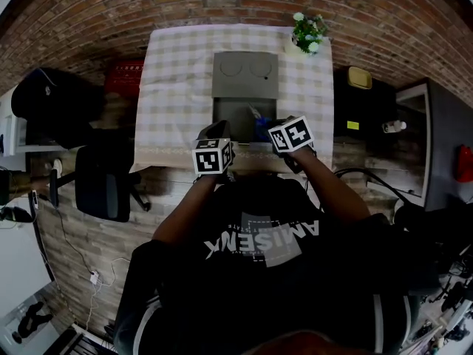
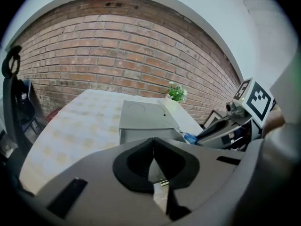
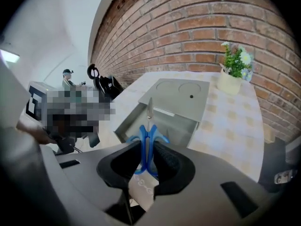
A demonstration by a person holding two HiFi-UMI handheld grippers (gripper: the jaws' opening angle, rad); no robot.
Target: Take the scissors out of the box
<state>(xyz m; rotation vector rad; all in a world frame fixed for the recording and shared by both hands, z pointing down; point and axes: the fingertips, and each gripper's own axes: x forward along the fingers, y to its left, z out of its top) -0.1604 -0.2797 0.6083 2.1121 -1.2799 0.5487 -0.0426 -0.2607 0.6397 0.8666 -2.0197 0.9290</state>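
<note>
View from above, over two dark-sleeved arms, of a table under a beige-and-white checked cloth [image 1: 177, 72], set against a red brick wall. On the cloth, a flat grey rectangular box [image 1: 233, 113], its lid [image 1: 244, 75] folded open toward the far side. At the far right corner of the table, a small white pot of green leaves and pale flowers [image 1: 308, 34].

Right gripper [image 3: 147, 150], at the near right of the box: jaws part-way closed and clamped on a small pair of scissors with blue plastic handles and short steel blades [image 3: 146, 140]. Gripped by the handle loops, edge-on between the black pads. Blades together and pointing far, tip hanging over the open tray. Apparently raised off the box floor; impossible to tell whether fully clear of the near wall.

Left gripper [image 2: 153, 157], at the near left of the box: jaws together, nothing between them, touching nothing.

Risks from here, as a judgement:
- Thin, smooth loops pinched over a narrow area, so liable to swivel or slide out under a quick tilt and drop back into the tray.
- Forward-leaning blade tip liable to catch a box wall or the lid edge if drawn away too low.
- Box held by neither gripper, so likely to drag across the cloth on any snag.
</note>
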